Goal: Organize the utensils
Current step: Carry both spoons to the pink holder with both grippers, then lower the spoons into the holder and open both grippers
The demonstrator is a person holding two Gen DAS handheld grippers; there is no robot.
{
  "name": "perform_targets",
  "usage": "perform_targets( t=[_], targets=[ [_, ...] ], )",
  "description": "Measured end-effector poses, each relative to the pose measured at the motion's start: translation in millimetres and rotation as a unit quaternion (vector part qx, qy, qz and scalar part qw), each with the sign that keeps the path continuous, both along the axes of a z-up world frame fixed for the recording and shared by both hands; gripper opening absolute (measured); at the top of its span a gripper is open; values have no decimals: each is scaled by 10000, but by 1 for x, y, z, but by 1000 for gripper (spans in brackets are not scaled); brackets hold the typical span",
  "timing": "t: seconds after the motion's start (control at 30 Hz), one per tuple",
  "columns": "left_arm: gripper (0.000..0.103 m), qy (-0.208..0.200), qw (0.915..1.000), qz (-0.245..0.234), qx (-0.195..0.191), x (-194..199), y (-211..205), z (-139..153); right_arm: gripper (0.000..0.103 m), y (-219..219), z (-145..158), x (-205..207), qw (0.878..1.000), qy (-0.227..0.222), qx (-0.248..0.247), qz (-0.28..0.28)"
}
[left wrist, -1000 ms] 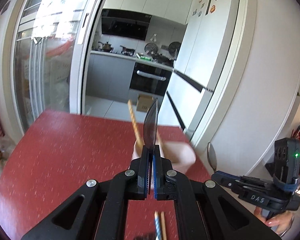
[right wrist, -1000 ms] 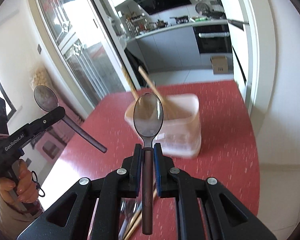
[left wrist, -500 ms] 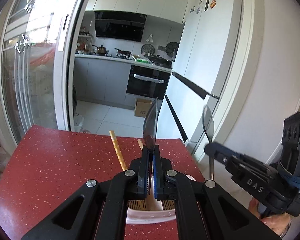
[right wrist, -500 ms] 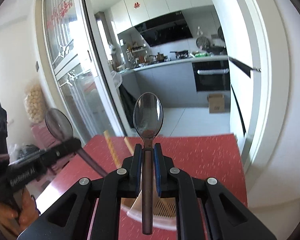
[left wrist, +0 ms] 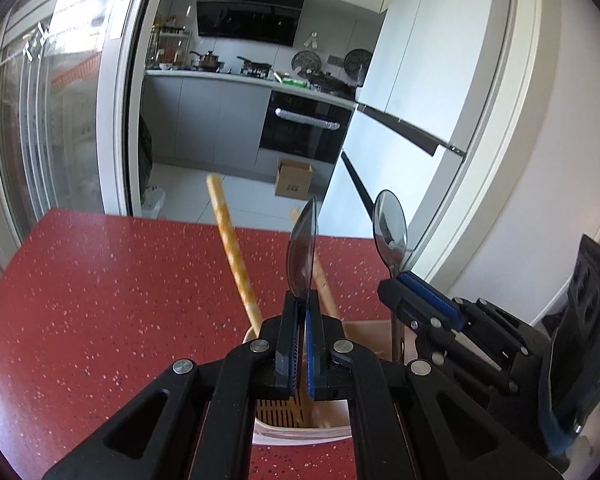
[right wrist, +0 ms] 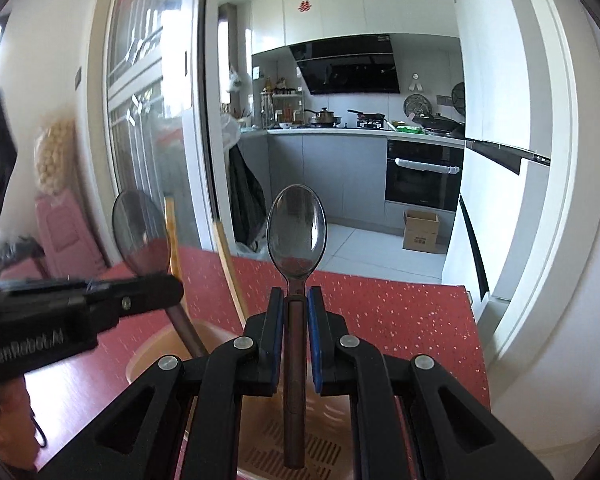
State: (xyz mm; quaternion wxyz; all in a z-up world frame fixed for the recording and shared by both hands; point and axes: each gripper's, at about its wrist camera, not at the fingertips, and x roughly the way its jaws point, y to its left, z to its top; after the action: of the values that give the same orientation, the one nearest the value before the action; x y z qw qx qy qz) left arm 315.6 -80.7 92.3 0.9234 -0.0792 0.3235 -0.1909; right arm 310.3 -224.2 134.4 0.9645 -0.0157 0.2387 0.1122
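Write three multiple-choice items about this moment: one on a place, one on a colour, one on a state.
1. Where are both spoons held?
A. above the pink holder
B. on the floor
C. inside the oven

2. What colour is the table?
A. white
B. red
C. green

3. How are the right gripper's jaws?
A. wide open
B. shut on a spoon
C. shut on nothing

Key:
1 A: left spoon and right spoon stand over the holder.
2 B: table is speckled red.
3 B: right gripper clamps the handle.
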Motion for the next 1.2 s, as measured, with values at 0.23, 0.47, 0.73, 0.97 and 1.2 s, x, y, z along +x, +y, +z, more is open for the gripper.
perform_targets(
  t=[0.23,0.47,0.73,0.97,1.2],
  targets=[
    [33,93,9997,42,209,-2,-5,-15,12,1,-19,-5,9998,108,-187,46],
    [33,78,9992,120,386,-8,-5,-21,13,2,-23,-7,9994,254,-213,117],
    [33,-15,9978,185,633,-16,-4,-24,27,1,-19,-10,9989,423,-90,188],
    [33,-40,9964,155,836,-14,-12,-22,32,-22,-1,-29,9986,331,399,-69],
    [33,-286,9931,63,1135,-19,-25,-13,33,-49,10,-54,9952,338,868,-294]
  ],
)
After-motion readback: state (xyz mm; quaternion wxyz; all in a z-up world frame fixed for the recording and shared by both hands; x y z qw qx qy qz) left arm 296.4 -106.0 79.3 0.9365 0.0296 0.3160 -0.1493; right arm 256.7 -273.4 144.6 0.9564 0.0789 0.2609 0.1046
